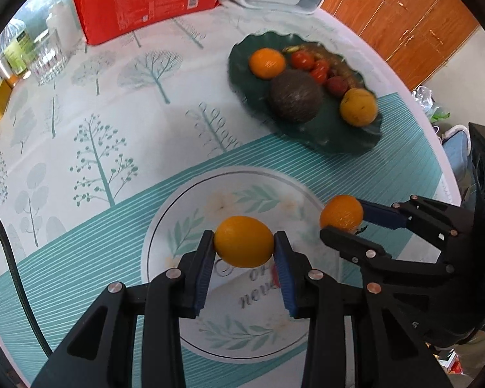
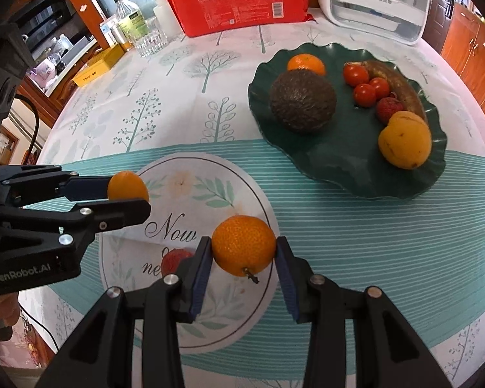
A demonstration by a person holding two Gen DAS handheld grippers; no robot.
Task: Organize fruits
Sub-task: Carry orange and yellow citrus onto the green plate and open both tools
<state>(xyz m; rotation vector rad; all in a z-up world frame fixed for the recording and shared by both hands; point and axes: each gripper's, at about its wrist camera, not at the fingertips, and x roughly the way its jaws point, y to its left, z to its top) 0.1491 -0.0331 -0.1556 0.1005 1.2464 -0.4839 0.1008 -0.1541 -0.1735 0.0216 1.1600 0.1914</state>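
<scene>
My left tool [image 1: 244, 247] pinches a smooth orange [image 1: 244, 242], my right tool [image 2: 244, 253] a stemmed orange [image 2: 244, 245], above the white plate [image 2: 242, 190]; round skins could slip and roll across the tabletop [image 1: 80, 103].

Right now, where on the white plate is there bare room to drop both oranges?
White plate: bare across the "Now" lettering and top leaf print; only a lychee sits near its lower left. Green dish is crowded along the back and right, free at its front-left, below the avocado.
</scene>
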